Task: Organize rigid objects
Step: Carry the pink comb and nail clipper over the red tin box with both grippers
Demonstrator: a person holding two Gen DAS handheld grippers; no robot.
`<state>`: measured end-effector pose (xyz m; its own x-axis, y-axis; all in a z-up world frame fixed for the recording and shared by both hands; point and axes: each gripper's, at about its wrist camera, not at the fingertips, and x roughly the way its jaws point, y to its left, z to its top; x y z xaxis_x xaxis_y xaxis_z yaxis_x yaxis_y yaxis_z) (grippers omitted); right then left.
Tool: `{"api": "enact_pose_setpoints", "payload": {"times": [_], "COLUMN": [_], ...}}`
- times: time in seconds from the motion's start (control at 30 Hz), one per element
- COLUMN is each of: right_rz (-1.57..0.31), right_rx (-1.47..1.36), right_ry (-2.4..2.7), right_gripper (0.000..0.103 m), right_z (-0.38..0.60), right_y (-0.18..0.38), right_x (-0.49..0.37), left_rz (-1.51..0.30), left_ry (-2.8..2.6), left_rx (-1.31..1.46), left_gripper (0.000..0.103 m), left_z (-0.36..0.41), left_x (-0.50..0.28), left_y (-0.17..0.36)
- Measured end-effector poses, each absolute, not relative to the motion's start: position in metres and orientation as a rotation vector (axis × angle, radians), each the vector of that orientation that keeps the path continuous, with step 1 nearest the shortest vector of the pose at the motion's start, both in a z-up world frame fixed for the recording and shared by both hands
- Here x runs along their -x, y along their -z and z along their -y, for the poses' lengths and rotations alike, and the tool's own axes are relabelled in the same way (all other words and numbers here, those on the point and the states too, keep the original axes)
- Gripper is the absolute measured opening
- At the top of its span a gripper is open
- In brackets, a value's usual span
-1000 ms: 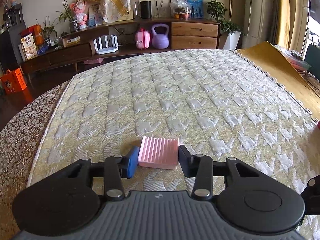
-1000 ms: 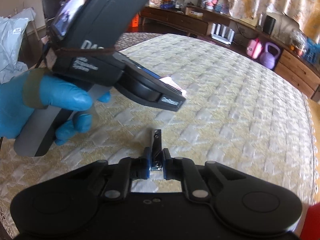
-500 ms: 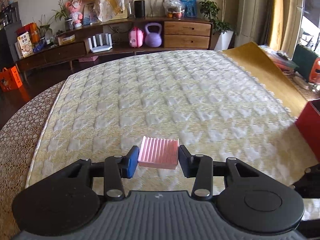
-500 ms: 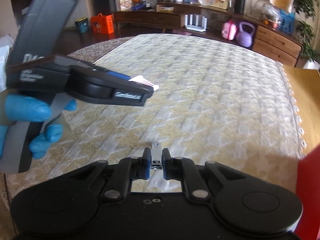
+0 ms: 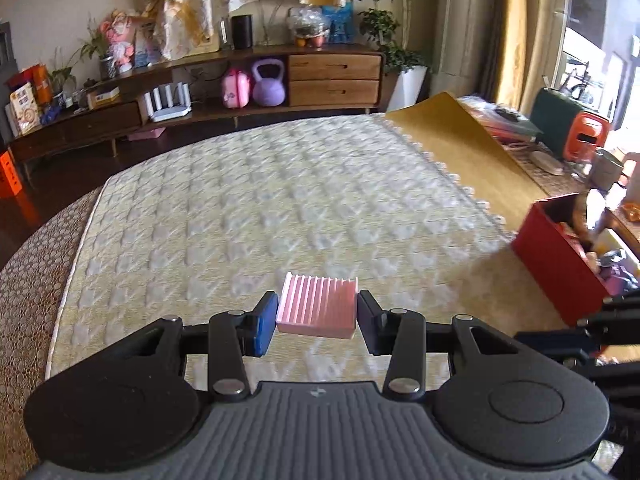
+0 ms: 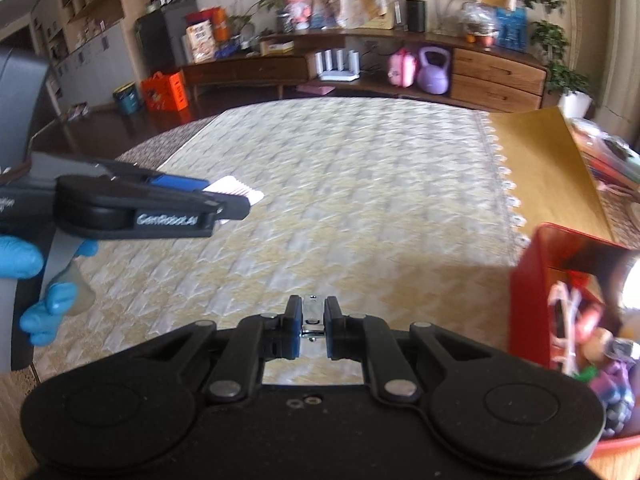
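Clamping a pink ribbed block between its pads at lower centre of its own view, the left gripper hung above the quilted cloth. The right gripper was pinched nearly closed on a small metal clip, low in its frame. A blue-gloved hand showed at left. A red box of mixed items sat at right; a sideboard stood far behind.

I see a long wooden sideboard along the far wall (drawers at one end), curtains glowing with daylight.
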<state>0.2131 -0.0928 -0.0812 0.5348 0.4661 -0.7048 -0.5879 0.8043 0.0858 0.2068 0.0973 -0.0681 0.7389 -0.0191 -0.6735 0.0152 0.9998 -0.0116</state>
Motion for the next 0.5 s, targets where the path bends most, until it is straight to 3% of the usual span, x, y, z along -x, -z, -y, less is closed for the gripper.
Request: {"api": "enact_pose_setpoints", "payload": {"times": [0.5], "right_rz": [-0.682], "right_rx": [0.073], "right_ry": [-0.502], "right_gripper": [0.01], "right_z": [0.169], "right_y": [0.047], "right_x": [-0.202], "left_rz": [-0.689], "left_ry": [0.13], "left_rx": [-0.054], "left_gripper": [0.042], "left_z": [-0.026], "left_x": [-0.19], "left_y": [0.034]}}
